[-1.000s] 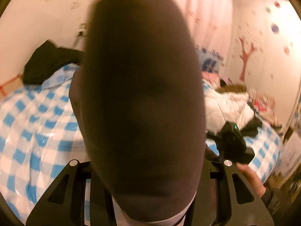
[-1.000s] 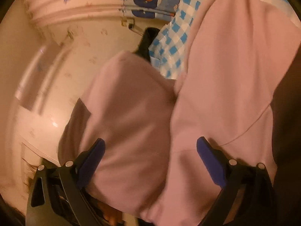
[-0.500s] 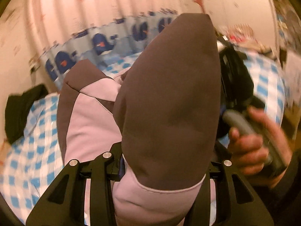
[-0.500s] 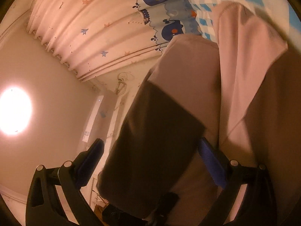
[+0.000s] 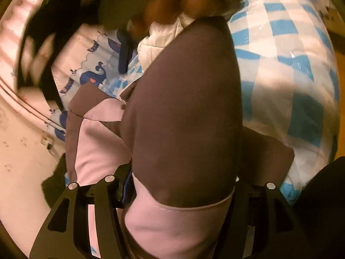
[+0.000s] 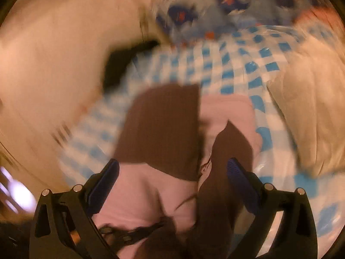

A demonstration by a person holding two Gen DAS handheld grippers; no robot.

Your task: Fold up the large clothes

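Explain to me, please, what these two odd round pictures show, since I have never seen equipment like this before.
There is no robot: a person holds a two-finger gripper in each hand, and each carries a wide-angle camera looking along its fingers, hence the round pictures. One picture is from the left gripper, the other from the right gripper. Below lies a bed with a blue-and-white checked cover. A brown and pink garment, the thing being folded, lies between the fingers of both. The left jaws are opening, with cloth still between them. The right gripper's blue pads stand apart beside the cloth, seemingly not pinching it. The right picture is blurred.
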